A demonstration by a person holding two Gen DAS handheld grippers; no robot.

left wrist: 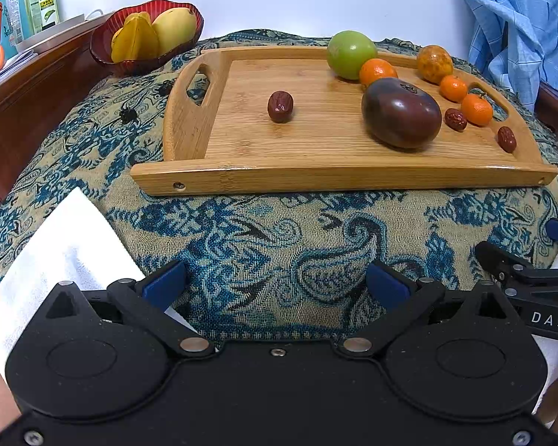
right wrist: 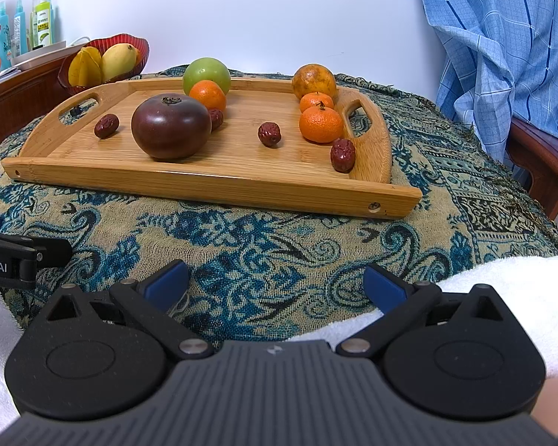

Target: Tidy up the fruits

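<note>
Paisley woven cloth [left wrist: 264, 245]; bamboo tray [left wrist: 316, 176]; glossy round purple fruit [left wrist: 401, 113].

On the bamboo tray [right wrist: 212, 182] sit four red dates [right wrist: 269, 134], three mandarins [right wrist: 320, 125], one dark purple tomato [right wrist: 171, 126], one green fruit [right wrist: 206, 73] and one mottled orange [right wrist: 313, 80], while the red bowl [right wrist: 65, 78] at ten o'clock holds one mango [right wrist: 118, 61] and one starfruit [right wrist: 85, 67].

Our gripper: right gripper [right wrist: 275, 282], jaws wide apart, empty, over the patterned cloth [right wrist: 241, 245].
Our tray: wooden tray [right wrist: 219, 182] carrying dark tomato [right wrist: 171, 126], green fruit [right wrist: 206, 72], tangerines, red dates.
Behind: red bowl [right wrist: 104, 61] with yellow fruit.
</note>
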